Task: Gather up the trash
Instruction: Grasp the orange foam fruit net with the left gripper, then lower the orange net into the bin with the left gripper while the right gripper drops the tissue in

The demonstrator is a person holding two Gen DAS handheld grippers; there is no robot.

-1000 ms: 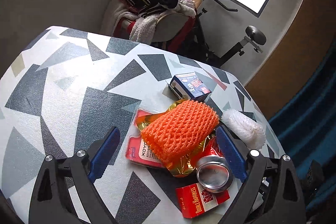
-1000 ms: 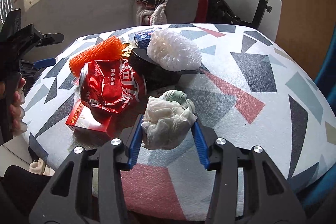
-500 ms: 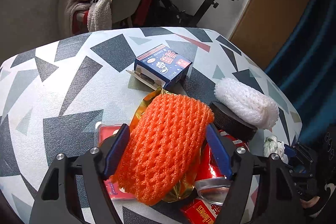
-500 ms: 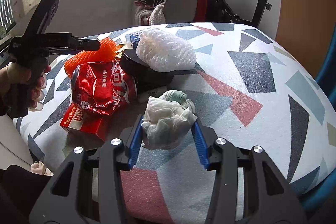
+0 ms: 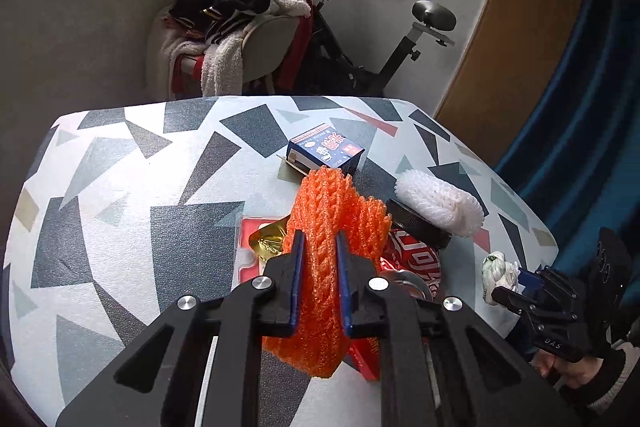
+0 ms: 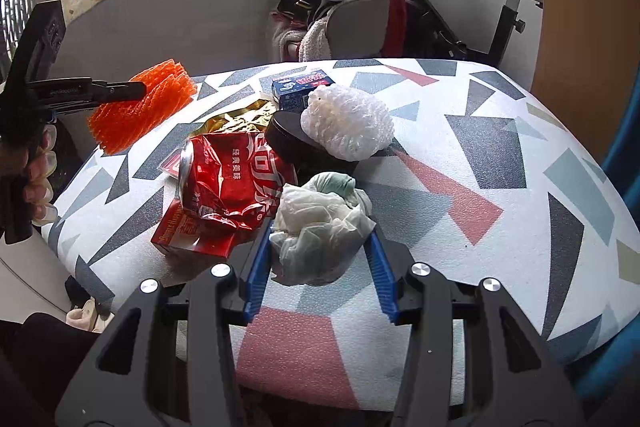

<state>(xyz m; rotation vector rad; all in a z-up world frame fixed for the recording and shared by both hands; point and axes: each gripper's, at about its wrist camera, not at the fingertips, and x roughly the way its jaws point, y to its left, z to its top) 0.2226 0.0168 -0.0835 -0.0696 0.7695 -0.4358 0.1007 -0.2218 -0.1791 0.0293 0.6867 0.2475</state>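
My left gripper [image 5: 319, 247] is shut on an orange foam net [image 5: 340, 223] and holds it above the table; it also shows in the right wrist view [image 6: 140, 107]. My right gripper [image 6: 318, 239] is shut on a crumpled white plastic wad [image 6: 320, 223], seen in the left wrist view [image 5: 498, 273]. On the table lie a crushed red can [image 6: 232, 179], a red carton [image 6: 188, 235], a white foam net [image 6: 348, 123] on a black lid [image 6: 288, 139], a blue box [image 6: 300, 87] and gold foil [image 6: 240, 117].
The patterned table [image 6: 500, 155] drops off at its near edge. Behind it stand a chair heaped with clothes [image 5: 240, 27] and an exercise bike [image 5: 400, 39]. A blue curtain [image 5: 592, 87] hangs at the right.
My left gripper has shut on the orange foam net and lifted it off the pile. My right gripper still holds the white wad in the same place.
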